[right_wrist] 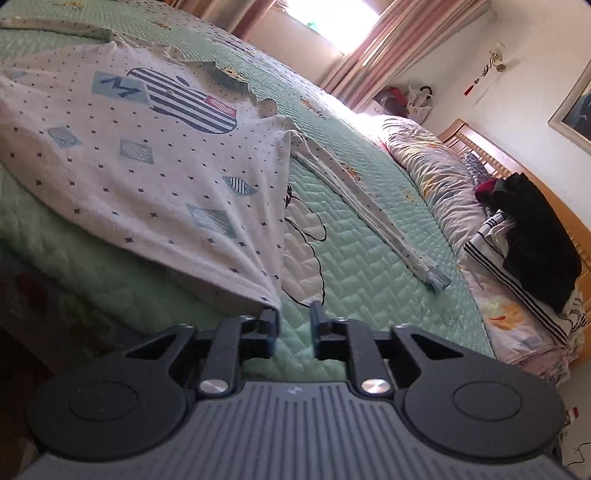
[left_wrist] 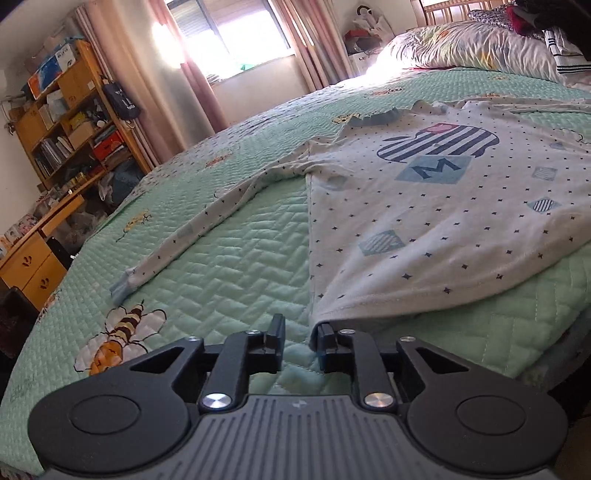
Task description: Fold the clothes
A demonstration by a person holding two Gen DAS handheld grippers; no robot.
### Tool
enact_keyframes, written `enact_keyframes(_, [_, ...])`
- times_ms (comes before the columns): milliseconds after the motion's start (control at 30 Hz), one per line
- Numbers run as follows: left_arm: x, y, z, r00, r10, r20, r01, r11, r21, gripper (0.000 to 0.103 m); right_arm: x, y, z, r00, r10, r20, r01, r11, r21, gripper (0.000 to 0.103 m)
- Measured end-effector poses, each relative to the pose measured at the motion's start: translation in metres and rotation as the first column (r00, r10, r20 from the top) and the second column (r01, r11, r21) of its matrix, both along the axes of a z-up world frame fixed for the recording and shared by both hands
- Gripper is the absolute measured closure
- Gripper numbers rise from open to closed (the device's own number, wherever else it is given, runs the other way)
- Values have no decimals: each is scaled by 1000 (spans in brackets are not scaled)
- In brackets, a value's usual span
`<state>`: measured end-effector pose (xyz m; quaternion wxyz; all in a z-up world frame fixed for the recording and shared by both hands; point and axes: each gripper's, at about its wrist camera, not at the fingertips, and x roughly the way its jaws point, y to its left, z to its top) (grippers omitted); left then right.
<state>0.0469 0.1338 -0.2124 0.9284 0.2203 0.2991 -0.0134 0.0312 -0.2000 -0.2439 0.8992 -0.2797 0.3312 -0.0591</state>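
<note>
A white long-sleeved shirt (left_wrist: 443,206) with small dark dots and a striped print lies front up on the green quilted bed (left_wrist: 229,266). One sleeve (left_wrist: 207,221) stretches out toward the bed's left side. My left gripper (left_wrist: 300,326) stands open at the shirt's near hem corner, which lies against its right finger, and only quilt shows in the gap. In the right wrist view the shirt (right_wrist: 129,155) fills the left half and its other sleeve (right_wrist: 369,206) runs to the right. My right gripper (right_wrist: 293,312) is open at the other hem corner, which rests against its left finger.
A pillow (left_wrist: 461,44) lies at the head of the bed. A pile of dark and striped clothes (right_wrist: 535,236) sits by the wooden headboard (right_wrist: 480,147). A wooden bookshelf and desk (left_wrist: 74,122) stand beyond the bed's left side, under a curtained window (left_wrist: 236,33).
</note>
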Motion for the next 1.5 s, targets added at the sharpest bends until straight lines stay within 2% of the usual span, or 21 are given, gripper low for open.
enact_keyframes(33, [-2, 2, 2, 1000, 7, 8, -7, 1000, 9, 52, -2, -6, 2, 1000, 0, -9, 0, 1000, 8, 58])
enact_keyframes(100, [-7, 9, 4, 1000, 22, -5, -22, 1000, 12, 44, -7, -22, 7, 1000, -13, -24, 14, 999, 48, 56])
enact_keyframes(200, [-17, 22, 6, 998, 53, -24, -54, 998, -13, 29, -16, -55, 20, 996, -75, -37, 81, 979, 189, 56])
enact_keyframes(267, [-24, 31, 12, 997, 76, -9, -77, 996, -50, 29, -19, -79, 30, 991, -134, -16, 133, 944, 301, 56])
enact_keyframes(333, [-29, 40, 20, 995, 99, 18, -96, 990, -107, 25, -19, -108, 42, 977, -213, 31, 178, 880, 440, 55])
enact_keyframes(367, [-31, 44, 24, 994, 109, 29, -104, 985, -137, 24, -16, -124, 46, 964, -261, 45, 200, 829, 522, 54])
enact_keyframes(400, [-31, 47, 26, 992, 118, 36, -111, 981, -161, 22, -12, -143, 50, 947, -318, 50, 222, 758, 614, 52])
enact_keyframes(500, [-28, 49, 32, 990, 132, 41, -121, 971, -206, 20, 5, -200, 47, 897, -441, 20, 221, 487, 845, 50])
enact_keyframes(533, [-26, 49, 33, 990, 134, 40, -123, 970, -211, 20, 13, -217, 41, 878, -479, -1, 215, 392, 894, 50])
enact_keyframes(567, [-25, 47, 32, 990, 135, 39, -124, 970, -208, 20, 21, -233, 35, 859, -512, -15, 208, 322, 924, 50])
enact_keyframes(633, [-24, 44, 31, 990, 137, 33, -128, 972, -198, 19, 37, -261, 22, 835, -548, -38, 182, 211, 961, 50])
enact_keyframes(700, [-22, 41, 29, 990, 139, 25, -132, 973, -188, 18, 55, -286, 8, 836, -546, -64, 143, 103, 984, 50])
enact_keyframes(767, [-18, 38, 27, 990, 141, 11, -136, 975, -175, 18, 72, -303, -3, 830, -551, -87, 134, 46, 990, 50])
enact_keyframes(967, [-4, 24, 22, 991, 133, -18, -134, 983, -123, 18, 113, -327, -35, 813, -563, -146, 144, -49, 988, 50])
enact_keyframes(1200, [14, 2, 22, 995, 98, -30, -100, 993, -69, 17, 148, -334, -39, 791, -602, -111, 123, -22, 992, 50])
enact_keyframes(1233, [16, 0, 22, 995, 96, -30, -98, 993, -65, 17, 153, -336, -38, 790, -603, -111, 124, -19, 992, 52])
enact_keyframes(1300, [18, -3, 21, 995, 95, -35, -97, 994, -59, 16, 165, -342, -38, 805, -582, -116, 133, -14, 991, 100])
enact_keyframes(1333, [19, -4, 21, 995, 93, -38, -95, 994, -54, 16, 169, -346, -36, 811, -573, -116, 135, -9, 991, 99])
enact_keyframes(1367, [19, -5, 21, 995, 90, -42, -92, 995, -47, 16, 173, -352, -32, 812, -574, -106, 136, 9, 991, 99])
enact_keyframes(1400, [20, -7, 20, 995, 86, -46, -88, 995, -38, 16, 178, -358, -25, 811, -578, -85, 135, 43, 990, 99])
enact_keyframes(1500, [21, -8, 20, 995, 86, -49, -87, 996, -18, 16, 188, -384, 12, 792, -610, 25, 103, 174, 979, 99])
